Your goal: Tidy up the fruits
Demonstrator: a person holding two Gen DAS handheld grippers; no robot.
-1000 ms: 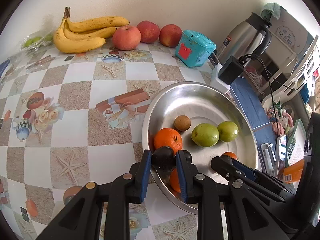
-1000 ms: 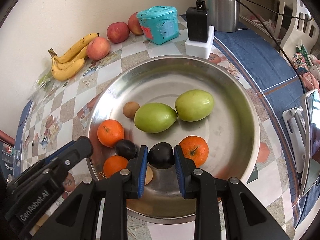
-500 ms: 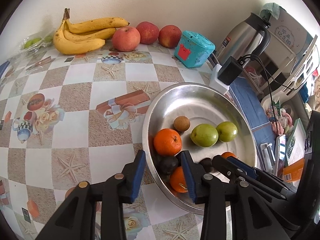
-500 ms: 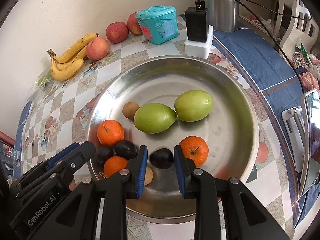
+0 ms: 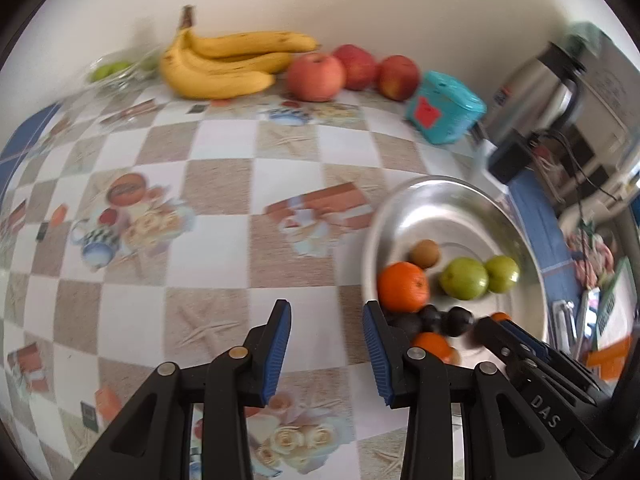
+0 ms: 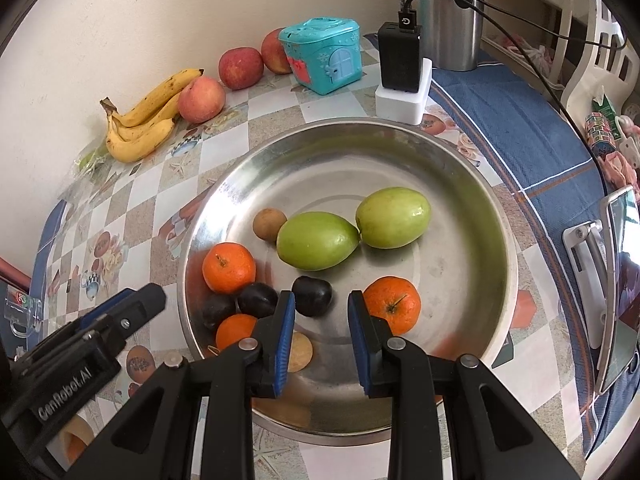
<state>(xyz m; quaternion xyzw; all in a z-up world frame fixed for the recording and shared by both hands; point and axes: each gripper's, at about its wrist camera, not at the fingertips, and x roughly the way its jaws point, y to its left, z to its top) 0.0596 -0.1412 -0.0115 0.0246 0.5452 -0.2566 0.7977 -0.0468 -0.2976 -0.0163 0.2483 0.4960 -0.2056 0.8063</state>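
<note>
A steel bowl (image 6: pixel 472 176) holds two green fruits (image 6: pixel 318 246), oranges (image 6: pixel 229 267), dark plums (image 6: pixel 312 295) and a small brown fruit (image 6: pixel 269 224). My right gripper (image 6: pixel 320 306) is open and empty, just short of one plum. My left gripper (image 5: pixel 326 318) is open and empty over the tablecloth, left of the bowl (image 5: pixel 436 196). Bananas (image 5: pixel 224 64) and three red apples (image 5: pixel 316 76) lie by the back wall.
A teal house-shaped box (image 6: pixel 324 54), a black charger on a white block (image 6: pixel 402 76) and a steel kettle (image 6: pixel 448 12) stand behind the bowl. A bag with green fruit (image 5: pixel 116 72) lies far left. A phone on a stand (image 6: pixel 616 300) is at the right.
Both grippers opened and let go of their plums, which now lie in the bowl. The left gripper swung left, away from the bowl. The right gripper drew back slightly.
</note>
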